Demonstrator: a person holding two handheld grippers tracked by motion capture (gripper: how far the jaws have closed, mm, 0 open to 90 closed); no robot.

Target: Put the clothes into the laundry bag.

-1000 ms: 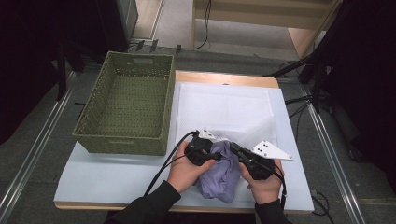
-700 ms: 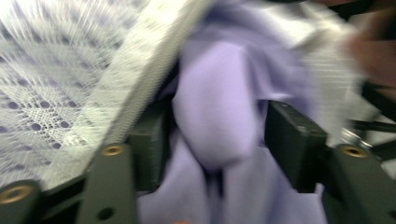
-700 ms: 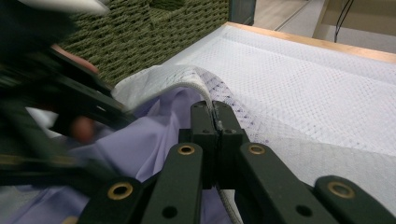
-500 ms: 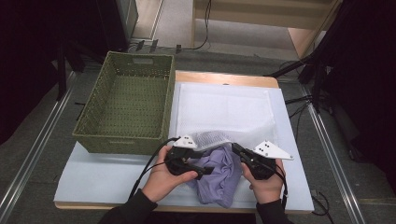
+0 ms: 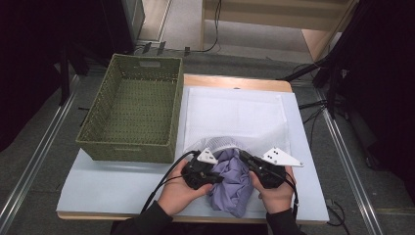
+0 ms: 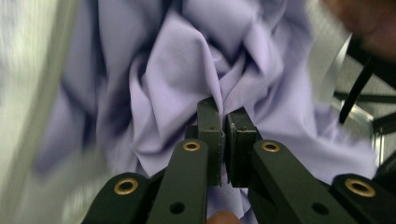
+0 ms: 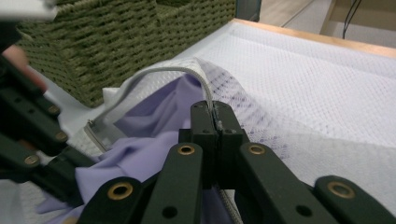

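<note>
A crumpled purple garment [image 5: 236, 182] lies at the table's near edge, its far part inside the mouth of a white mesh laundry bag [image 5: 235, 115]. My left gripper [image 5: 218, 178] comes at it from the left. In the left gripper view its jaws [image 6: 223, 113] have just closed and pinch a fold of the purple cloth [image 6: 177, 70]. My right gripper [image 5: 243, 156] is shut on the bag's zipper edge [image 7: 154, 72] and holds the mouth lifted over the garment [image 7: 140, 154]; its pads [image 7: 205, 122] clamp the rim.
A green woven basket [image 5: 122, 149] stands empty at the left, close to the bag. The mesh bag lies flat across the white table cover [image 5: 112, 183] toward the far edge. Cables trail from both grippers over the near edge.
The left gripper pulled back to the left with its jaws open, then returned to the garment and shut on a fold. The right gripper kept still on the bag's rim.
</note>
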